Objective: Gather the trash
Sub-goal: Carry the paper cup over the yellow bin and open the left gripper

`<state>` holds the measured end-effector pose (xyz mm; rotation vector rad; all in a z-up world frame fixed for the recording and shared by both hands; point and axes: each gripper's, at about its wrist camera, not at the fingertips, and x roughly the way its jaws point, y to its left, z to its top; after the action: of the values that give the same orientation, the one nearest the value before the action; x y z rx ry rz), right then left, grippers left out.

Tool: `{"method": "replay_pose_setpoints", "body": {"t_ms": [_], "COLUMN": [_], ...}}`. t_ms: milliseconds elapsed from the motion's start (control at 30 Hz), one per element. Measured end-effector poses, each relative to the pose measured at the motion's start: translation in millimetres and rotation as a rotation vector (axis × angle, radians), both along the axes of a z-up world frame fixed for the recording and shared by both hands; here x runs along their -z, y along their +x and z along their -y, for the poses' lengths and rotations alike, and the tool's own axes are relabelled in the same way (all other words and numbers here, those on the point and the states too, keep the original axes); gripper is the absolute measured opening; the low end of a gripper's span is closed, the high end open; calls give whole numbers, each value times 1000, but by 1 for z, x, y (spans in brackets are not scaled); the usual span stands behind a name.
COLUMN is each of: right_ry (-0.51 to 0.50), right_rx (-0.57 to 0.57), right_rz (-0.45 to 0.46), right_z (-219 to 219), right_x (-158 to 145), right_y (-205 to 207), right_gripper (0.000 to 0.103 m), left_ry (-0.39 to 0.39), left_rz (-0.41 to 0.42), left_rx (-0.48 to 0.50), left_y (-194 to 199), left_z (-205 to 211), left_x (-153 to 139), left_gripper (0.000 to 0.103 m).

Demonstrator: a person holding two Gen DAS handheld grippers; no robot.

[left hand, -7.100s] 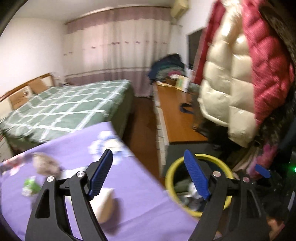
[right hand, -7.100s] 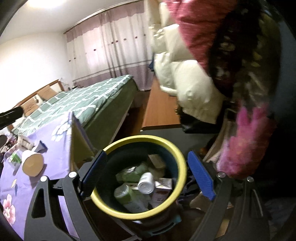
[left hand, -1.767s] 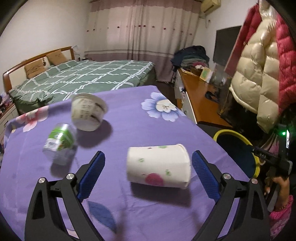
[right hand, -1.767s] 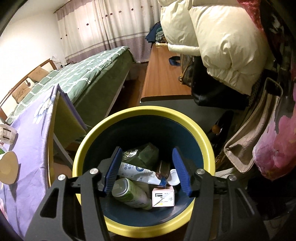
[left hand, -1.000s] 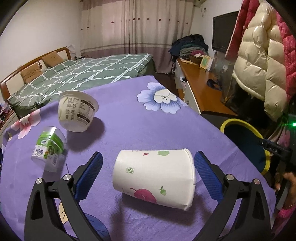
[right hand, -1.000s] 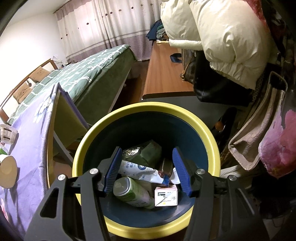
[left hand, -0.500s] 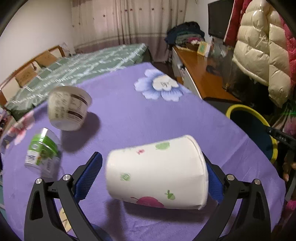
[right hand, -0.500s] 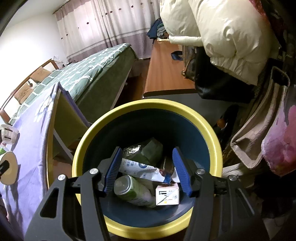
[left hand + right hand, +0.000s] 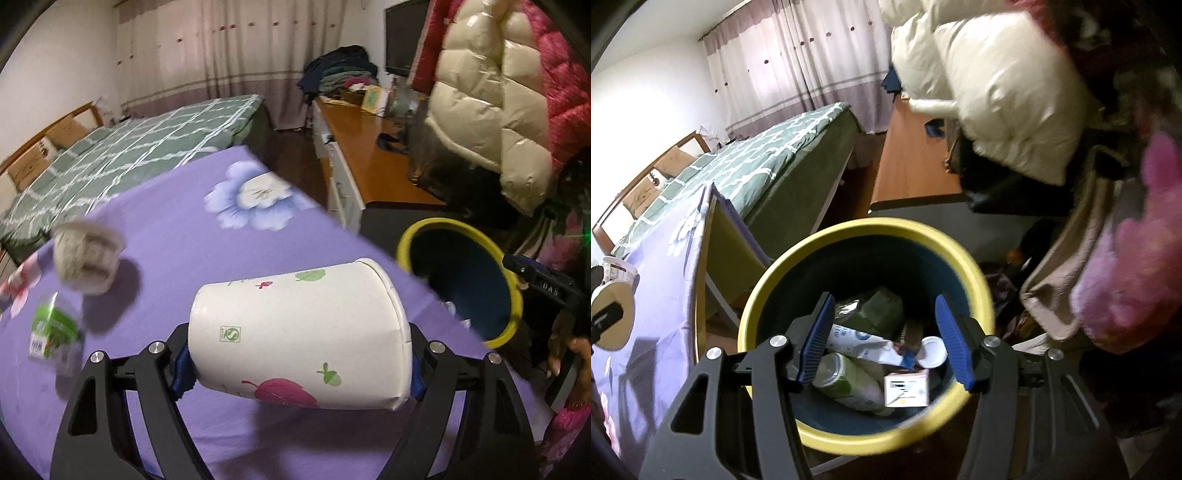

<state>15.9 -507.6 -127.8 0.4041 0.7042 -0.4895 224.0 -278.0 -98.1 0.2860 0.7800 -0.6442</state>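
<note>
My left gripper (image 9: 299,363) pinches the paper cup (image 9: 301,334) end to end, base against one pad and rim against the other, clear above the purple tablecloth (image 9: 177,236). It looks light, thin-walled and easily crushed, so I'd squeeze gently; the stiffer rim and base seem the best hold. My right gripper (image 9: 886,341) hangs spread and empty over the yellow-rimmed bin (image 9: 764,291).
</note>
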Motion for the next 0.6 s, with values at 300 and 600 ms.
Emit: {"method": "replay_pose_setpoints", "body": {"t_ms": [300, 600], "right_ry": [-64, -96], "right_rx": [36, 91], "right_rz": [14, 3], "right_z": [10, 24], "right_x": [-16, -15], "right_y": [-46, -75], "right_gripper": [56, 57], "left_ry": [12, 35], "left_rz": [-14, -60], "left_rx": [141, 267], "left_y": [-21, -45], "left_z": [93, 178], "left_x": [0, 13], "left_gripper": [82, 82]}}
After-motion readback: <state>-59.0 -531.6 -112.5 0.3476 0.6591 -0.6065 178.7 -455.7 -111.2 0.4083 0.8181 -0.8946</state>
